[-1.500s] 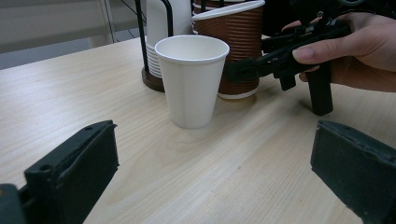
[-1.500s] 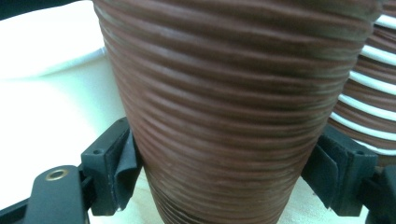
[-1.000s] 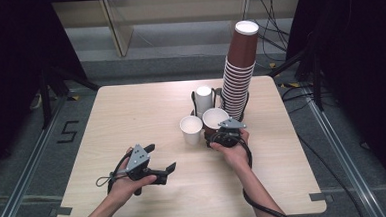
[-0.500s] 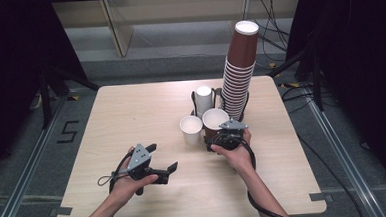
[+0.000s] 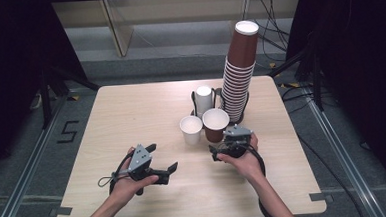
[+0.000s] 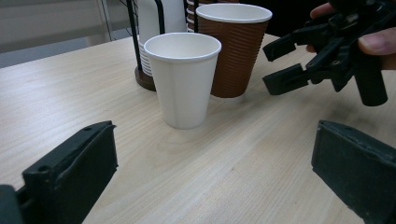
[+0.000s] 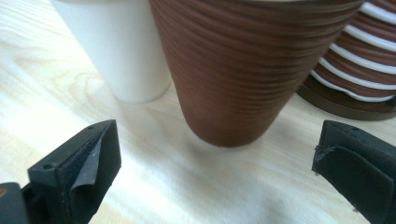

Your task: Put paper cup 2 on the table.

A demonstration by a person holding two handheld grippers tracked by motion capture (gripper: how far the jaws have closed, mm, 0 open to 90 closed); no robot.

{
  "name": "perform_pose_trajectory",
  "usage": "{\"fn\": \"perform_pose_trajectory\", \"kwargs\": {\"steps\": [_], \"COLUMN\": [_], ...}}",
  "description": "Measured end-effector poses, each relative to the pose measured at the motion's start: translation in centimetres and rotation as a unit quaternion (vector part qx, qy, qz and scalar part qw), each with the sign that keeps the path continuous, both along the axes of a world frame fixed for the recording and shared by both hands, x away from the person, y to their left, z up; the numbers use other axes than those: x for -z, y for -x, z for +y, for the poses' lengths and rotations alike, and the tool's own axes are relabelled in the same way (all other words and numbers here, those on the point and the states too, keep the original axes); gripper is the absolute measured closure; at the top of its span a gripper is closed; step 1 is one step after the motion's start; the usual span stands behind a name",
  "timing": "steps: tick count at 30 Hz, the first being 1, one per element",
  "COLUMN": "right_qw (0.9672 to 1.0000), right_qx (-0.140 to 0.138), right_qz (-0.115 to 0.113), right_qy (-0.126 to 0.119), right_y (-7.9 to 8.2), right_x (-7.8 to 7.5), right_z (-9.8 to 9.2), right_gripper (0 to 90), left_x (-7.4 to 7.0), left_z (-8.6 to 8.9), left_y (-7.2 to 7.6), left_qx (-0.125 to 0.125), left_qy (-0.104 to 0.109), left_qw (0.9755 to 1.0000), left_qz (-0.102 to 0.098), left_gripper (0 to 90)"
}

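Pale wood-grain surface (image 5: 131, 116), rectangular, seen from above. Left gripper (image 5: 160, 163), black with a grey three-cornered plate, lay near the front left of the surface, its blocky jaws spread wide and empty. Ahead of it stood a smooth white paper cup (image 5: 191, 129), tapered and open at the top, just beside a ribbed brown paper cup (image 5: 215, 125) with a white inner wall; whether the two touched could not be told. Behind them rose a black wire cup holder (image 5: 196, 99) on a dark round base, holding nested white cups (image 5: 203, 100). A tall, leaning stack of brown ribbed cups (image 5: 239, 73) showed white rims between layers. Right gripper (image 5: 218, 152) was held just in front of the brown cup, jaws parted and holding nothing.
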State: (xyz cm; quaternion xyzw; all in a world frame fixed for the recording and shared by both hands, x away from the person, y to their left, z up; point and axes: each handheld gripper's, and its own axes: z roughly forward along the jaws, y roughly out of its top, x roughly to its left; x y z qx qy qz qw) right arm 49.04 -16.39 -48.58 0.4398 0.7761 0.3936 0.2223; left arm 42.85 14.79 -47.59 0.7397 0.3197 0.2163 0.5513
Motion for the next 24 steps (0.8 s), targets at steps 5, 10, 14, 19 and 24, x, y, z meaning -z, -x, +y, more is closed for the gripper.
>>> {"fn": "perform_pose_trajectory", "kwargs": {"steps": [5, 10, 14, 19, 24], "right_qw": [0.9999, 0.9999, 0.9996, 0.9994, 0.9991], "right_qx": [-0.011, -0.003, -0.006, -0.002, 0.009], "right_qz": [-0.011, -0.014, -0.026, -0.034, -0.04], "right_qy": [0.004, -0.008, -0.002, -0.007, -0.007], "right_y": [1.1, 2.4, 2.8, 3.7, 4.5], "right_x": [-0.9, -1.4, -1.6, -2.0, -2.2], "right_z": [-1.2, -2.1, -2.8, -4.2, -5.5], "right_gripper": [1.2, 1.1, 1.1, 1.2, 1.3], "left_x": [-0.1, -0.2, -0.1, -0.2, 0.0], "left_z": [0.1, 0.4, 0.4, 0.4, 0.3], "left_y": [-0.1, 0.0, -0.1, -0.1, -0.2], "left_qx": [-0.003, -0.008, -0.01, -0.015, -0.012], "left_qy": [0.002, -0.002, 0.008, 0.002, 0.007], "left_qw": [1.0, 1.0, 0.9999, 0.9999, 0.9999], "left_qz": [0.001, 0.002, 0.001, 0.004, 0.005], "left_gripper": [0.0, 0.0, 0.0, 0.0, 0.0]}}
